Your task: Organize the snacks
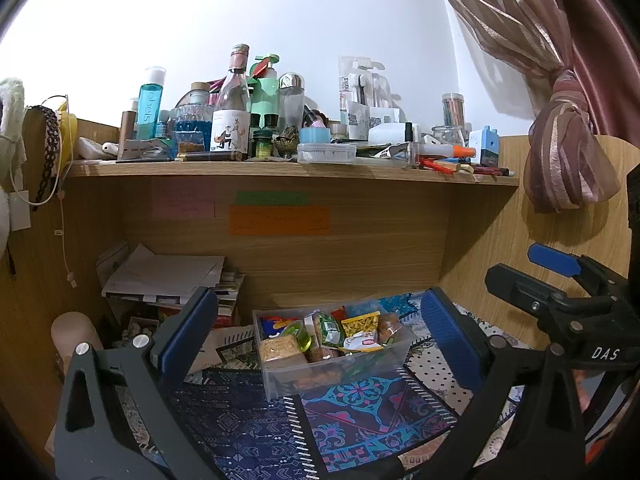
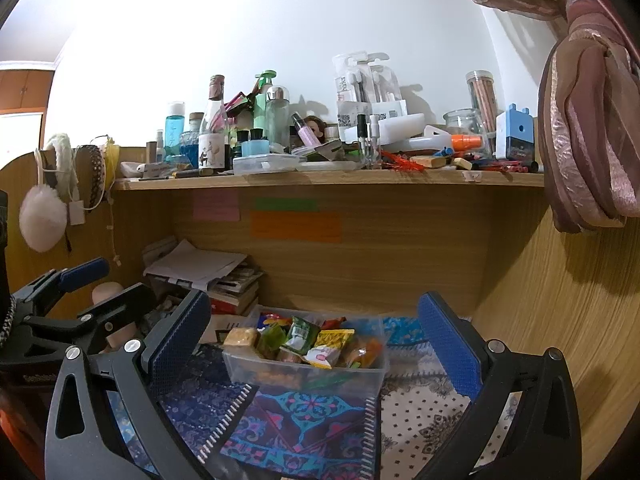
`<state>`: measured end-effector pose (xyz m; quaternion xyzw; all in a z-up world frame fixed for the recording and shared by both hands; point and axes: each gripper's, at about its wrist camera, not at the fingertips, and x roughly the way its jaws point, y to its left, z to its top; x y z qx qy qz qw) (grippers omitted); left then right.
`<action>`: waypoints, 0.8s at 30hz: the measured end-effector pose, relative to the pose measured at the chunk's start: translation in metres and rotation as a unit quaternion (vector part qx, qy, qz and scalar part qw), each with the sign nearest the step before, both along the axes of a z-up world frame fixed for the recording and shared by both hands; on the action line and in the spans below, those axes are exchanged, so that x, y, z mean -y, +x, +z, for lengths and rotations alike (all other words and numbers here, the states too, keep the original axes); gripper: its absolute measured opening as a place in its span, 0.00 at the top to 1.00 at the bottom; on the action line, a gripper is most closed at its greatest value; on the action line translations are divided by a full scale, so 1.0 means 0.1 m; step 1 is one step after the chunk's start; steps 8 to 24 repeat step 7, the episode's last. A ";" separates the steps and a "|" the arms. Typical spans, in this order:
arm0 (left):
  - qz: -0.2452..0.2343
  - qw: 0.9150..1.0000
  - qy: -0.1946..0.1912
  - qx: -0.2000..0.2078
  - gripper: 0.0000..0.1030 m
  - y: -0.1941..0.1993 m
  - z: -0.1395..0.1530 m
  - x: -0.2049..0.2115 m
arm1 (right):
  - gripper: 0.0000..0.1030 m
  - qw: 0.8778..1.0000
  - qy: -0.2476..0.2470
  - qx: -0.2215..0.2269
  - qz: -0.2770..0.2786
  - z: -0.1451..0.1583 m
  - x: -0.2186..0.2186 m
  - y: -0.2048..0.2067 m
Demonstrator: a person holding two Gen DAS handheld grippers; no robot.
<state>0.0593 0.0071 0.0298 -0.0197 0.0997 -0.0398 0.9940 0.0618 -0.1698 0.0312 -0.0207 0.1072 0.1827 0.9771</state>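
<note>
A clear plastic bin [image 1: 280, 380] full of packaged snacks [image 1: 332, 336] stands on a patterned cloth [image 1: 352, 420] on the desk. It also shows in the right wrist view [image 2: 240, 364] with the snacks [image 2: 304, 340] inside. My left gripper [image 1: 316, 344] is open and empty, held back from the bin, its blue pads [image 1: 190, 328] on either side of it in view. My right gripper [image 2: 312, 344] is open and empty, likewise in front of the bin. The right gripper also shows at the right edge of the left wrist view [image 1: 560, 280].
A wooden shelf [image 1: 280, 169] above the desk is crowded with bottles, jars and pens. A stack of papers and books [image 1: 168, 276] sits at the back left. Wooden side panels close the nook. A tied curtain [image 1: 568, 152] hangs at the right. Earmuffs [image 2: 44, 208] hang at the left.
</note>
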 end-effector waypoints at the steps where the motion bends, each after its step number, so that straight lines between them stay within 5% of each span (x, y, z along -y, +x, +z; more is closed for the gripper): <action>1: -0.001 1.000 0.000 -0.001 0.00 0.00 0.00 0.00 | 0.00 1.000 0.000 -0.001 0.000 0.00 0.00 0.00; 24: -0.002 1.000 -0.004 -0.005 0.00 -0.01 -0.02 0.01 | 0.00 1.000 0.000 -0.006 0.002 -0.04 -0.02 0.01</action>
